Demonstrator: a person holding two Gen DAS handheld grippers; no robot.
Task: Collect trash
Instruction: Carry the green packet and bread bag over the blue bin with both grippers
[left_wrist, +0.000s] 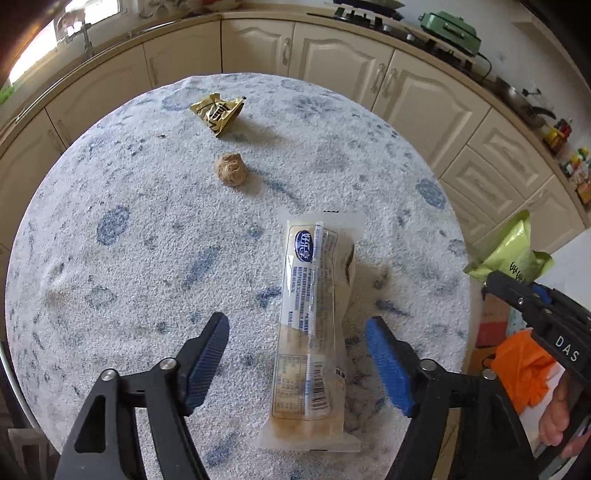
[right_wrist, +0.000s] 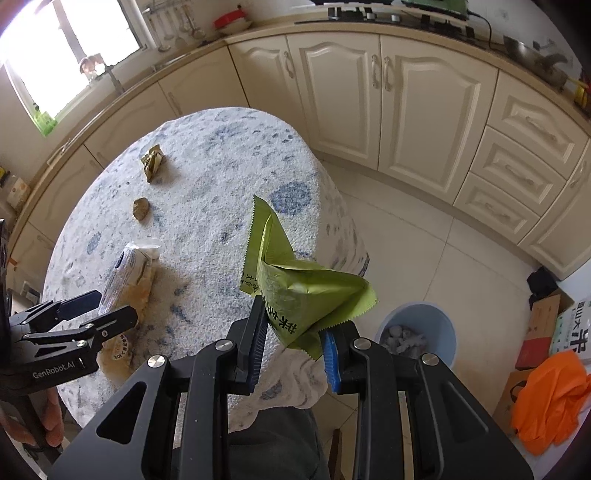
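- While your left hand-held gripper (left_wrist: 295, 363) gapes around the long clear wrapper (left_wrist: 314, 332), it lies flat, see-through, with blue writing.
- Your right hand-held gripper (right_wrist: 293, 345) pinches the crumpled green wrapper (right_wrist: 295, 284).

Long packet (left_wrist: 314, 332) on table (left_wrist: 110, 295), ball (left_wrist: 231, 169) behind, perhaps paper.
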